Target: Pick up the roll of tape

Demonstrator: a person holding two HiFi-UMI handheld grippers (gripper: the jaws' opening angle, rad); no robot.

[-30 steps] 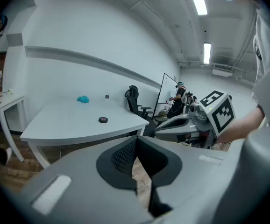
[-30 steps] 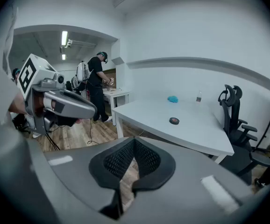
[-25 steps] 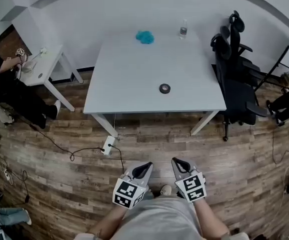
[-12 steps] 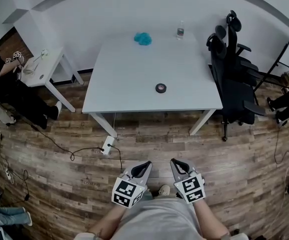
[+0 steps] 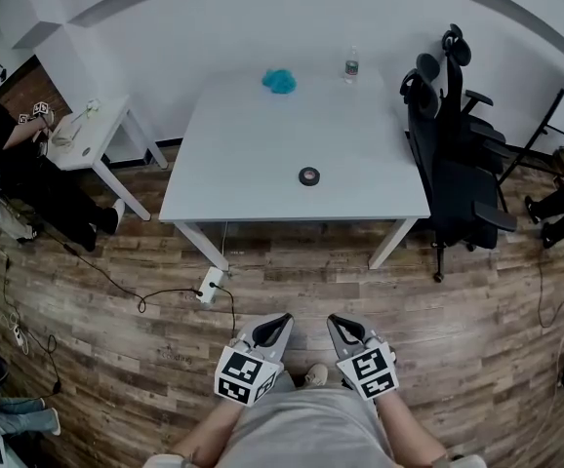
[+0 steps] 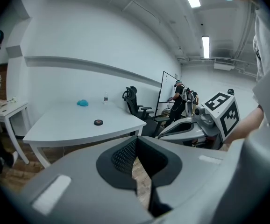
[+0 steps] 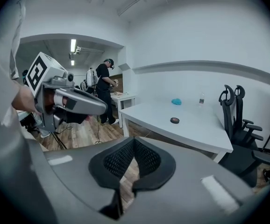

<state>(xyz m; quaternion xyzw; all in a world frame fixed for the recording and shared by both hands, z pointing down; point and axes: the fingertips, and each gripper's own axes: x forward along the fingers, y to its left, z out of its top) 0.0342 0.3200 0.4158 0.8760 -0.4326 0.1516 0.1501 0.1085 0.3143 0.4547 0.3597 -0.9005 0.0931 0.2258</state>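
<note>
Black roll of tape (image 5: 309, 175) lies flat on the white table (image 5: 233, 164), a little right of centre and closer to the near edge than the far one. Nothing touches it. Blue crumpled object (image 5: 280, 81) sits by the far edge; clear bottle (image 5: 351, 64) stands upright near the far right corner. Black office chair (image 5: 448, 144) is just beside the right edge.

Both tools are held low over the wood floor (image 5: 116, 339), well short of the table's near edge and side by side. Left gripper (image 5: 280, 318): jaws together at the tips, nothing between them. Right gripper (image 5: 337, 322): jaws closed, likewise empty. From each gripper view the tape (image 6: 98, 122) shows far ahead on the tabletop, well apart from the jaws.
</note>
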